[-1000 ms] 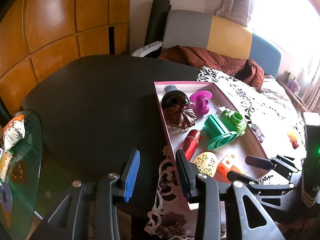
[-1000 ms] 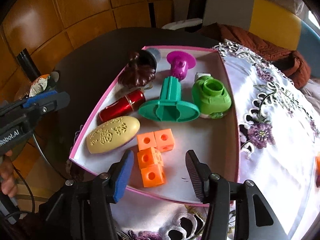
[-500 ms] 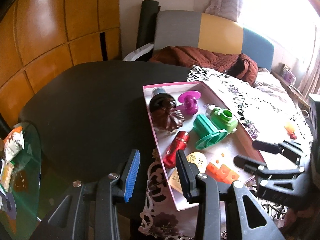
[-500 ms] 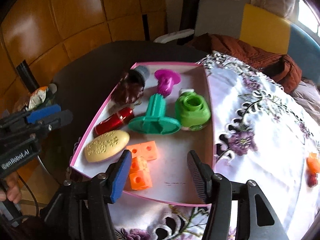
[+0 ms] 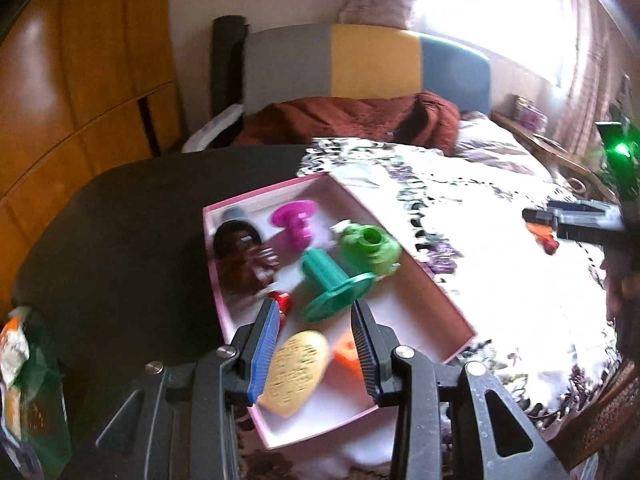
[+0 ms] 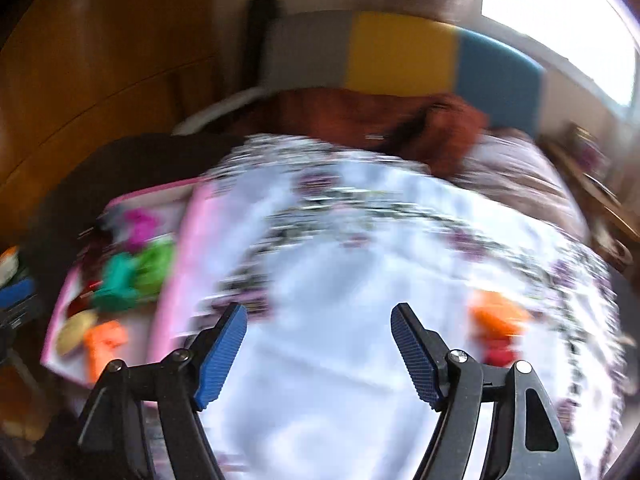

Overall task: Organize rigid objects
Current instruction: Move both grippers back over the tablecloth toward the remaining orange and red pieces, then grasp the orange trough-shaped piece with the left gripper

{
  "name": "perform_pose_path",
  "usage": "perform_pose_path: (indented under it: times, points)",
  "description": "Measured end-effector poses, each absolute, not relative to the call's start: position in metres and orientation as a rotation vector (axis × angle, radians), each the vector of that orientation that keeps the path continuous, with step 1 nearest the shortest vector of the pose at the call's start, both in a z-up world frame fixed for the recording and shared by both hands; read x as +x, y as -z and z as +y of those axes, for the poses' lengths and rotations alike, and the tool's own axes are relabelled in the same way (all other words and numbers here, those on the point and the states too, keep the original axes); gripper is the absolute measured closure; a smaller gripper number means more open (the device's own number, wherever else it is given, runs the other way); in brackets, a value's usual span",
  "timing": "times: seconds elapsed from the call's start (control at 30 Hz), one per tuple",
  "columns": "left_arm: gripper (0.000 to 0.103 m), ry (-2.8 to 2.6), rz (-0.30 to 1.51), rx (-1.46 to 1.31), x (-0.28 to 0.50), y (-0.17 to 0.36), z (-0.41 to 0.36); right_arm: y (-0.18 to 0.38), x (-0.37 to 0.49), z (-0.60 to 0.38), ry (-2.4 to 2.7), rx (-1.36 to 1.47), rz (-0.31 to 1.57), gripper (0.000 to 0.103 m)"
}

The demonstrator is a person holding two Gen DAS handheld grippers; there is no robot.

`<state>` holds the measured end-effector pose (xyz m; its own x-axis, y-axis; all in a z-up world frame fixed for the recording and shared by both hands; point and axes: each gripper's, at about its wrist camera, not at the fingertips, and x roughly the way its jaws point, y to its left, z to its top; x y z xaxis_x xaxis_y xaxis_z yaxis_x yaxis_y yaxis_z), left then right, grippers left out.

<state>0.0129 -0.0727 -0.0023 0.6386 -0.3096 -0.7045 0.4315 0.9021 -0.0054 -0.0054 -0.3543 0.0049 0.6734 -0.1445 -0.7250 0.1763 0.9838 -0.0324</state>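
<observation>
A pink box point(image 5: 210, 256) holds a brown flower-shaped bottle point(image 5: 244, 256), a magenta spool point(image 5: 294, 220), a green piece point(image 5: 368, 242), a teal spool point(image 5: 332, 288), a red cylinder point(image 5: 282, 302), a yellow oval point(image 5: 296, 372) and orange cubes point(image 5: 346, 354). My left gripper point(image 5: 314, 306) hovers over the box's near end, jaws narrowly apart, holding nothing. My right gripper point(image 6: 320, 312) is over the white floral cloth point(image 6: 340, 280), right of the box point(image 6: 172, 280). Its jaws are opening and nothing is between them. An orange and red toy point(image 6: 496, 316) lies on the cloth to its right.
The box sits half on a black round table point(image 5: 120, 220) and half on the cloth point(image 5: 500, 300). A glass side table with a snack bag point(image 5: 16, 352) stands at the left. A brown blanket point(image 5: 348, 120) and a striped headboard lie behind.
The right gripper swung right, off the box and over the cloth, and its jaws spread wider. The left gripper shifted right over the box's near end, its gap unchanged.
</observation>
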Motion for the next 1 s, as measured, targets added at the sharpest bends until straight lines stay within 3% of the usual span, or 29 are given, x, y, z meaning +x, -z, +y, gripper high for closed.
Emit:
perform_pose_path:
  times: [0.37, 0.83, 1.0]
  points:
    - [0.066, 0.61, 0.793, 0.222, 0.014, -0.006, -0.155, 0.017, -0.071, -0.551, 0.738, 0.523, 0.735, 0.027]
    - [0.065, 0.895, 0.914, 0.309, 0.013, 0.009, -0.306, 0.016, -0.099, -0.576, 0.795, 0.705, 0.637, 0.024]
    - [0.062, 0.94, 0.979, 0.297, 0.024, 0.018, -0.355, 0.014, -0.109, -0.582, 0.815, 0.755, 0.592, 0.019]
